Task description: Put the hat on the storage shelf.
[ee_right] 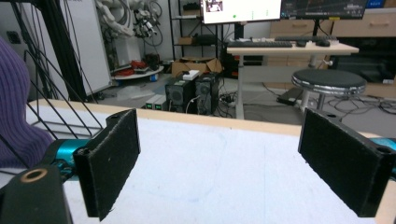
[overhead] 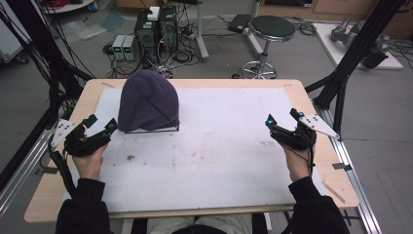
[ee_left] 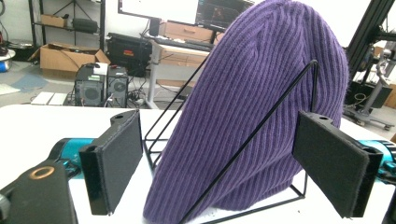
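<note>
A purple ribbed knit beanie [overhead: 148, 101] sits draped over a thin black wire stand [overhead: 151, 129] on the left far part of a wooden counter [overhead: 311, 100] covered with a white sheet. A person sits at the near edge, holding one tool in each hand.

The left tool [overhead: 101, 123] hovers just beside the beanie's left lower edge, its black padded jaws spread wide and pinching nothing. In the left gripper view the beanie [ee_left: 261, 121] rises between and beyond the jaws, with the stand's slanted rods [ee_left: 252, 140] crossing in front of the knit. The right tool [overhead: 284, 117] hovers well apart over bare sheet on the right, jaws likewise spread and empty; the right gripper view catches the beanie [ee_right: 16, 112] at its far left edge.

The step in hand looks like a reach to take hold of the beanie. To do it well, the left tool should probably close on knit fabric alone, near the hem and clear of the wire rods, since pinching a rod could drag the light stand along. A lift upward off the frame's peak seems safer than a sideways pull.
</note>
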{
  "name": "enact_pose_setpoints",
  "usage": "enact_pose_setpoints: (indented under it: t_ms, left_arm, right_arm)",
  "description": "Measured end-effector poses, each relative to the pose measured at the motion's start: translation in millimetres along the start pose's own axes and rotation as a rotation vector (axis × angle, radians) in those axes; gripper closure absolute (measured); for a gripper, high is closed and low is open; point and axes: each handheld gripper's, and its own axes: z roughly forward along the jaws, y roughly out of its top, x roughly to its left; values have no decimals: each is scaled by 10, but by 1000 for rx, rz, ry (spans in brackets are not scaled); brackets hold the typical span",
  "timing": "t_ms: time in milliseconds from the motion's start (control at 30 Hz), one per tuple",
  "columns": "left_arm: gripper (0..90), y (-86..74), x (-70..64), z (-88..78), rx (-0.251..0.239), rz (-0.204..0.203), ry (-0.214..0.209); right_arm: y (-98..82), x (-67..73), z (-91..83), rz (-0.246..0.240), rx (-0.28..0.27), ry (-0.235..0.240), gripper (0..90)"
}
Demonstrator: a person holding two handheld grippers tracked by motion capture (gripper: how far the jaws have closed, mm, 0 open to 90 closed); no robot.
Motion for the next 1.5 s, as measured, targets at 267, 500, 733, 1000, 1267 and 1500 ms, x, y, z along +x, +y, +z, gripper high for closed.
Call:
enact_pose_setpoints:
  t_ms: [267, 500, 733, 1000, 1267, 1500]
  left_arm:
    - [167, -90, 0, -98, 3, 6, 19]
    - [167, -134, -9, -171, -6, 8, 43]
    - [167, -242, -42, -216, 8, 14, 44]
    - [167, -309, -14, -299, -4, 0, 66]
    - [167, -326, 17, -346, -12, -9, 77]
    - [168, -343, 20, -359, -6, -11, 70]
  right_arm:
    - [-111, -36, -53, 11, -8, -31, 120]
    - [-268, -49, -107, 42, -21, -48, 120]
    - [-486, -109, -128, 115, -11, -53, 119]
    - [-615, -91, -193, 81, -30, -96, 120]
    - [-613, -20, -218, -4, -40, -107, 120]
    - [-639, 26, -231, -72, -48, -93, 120]
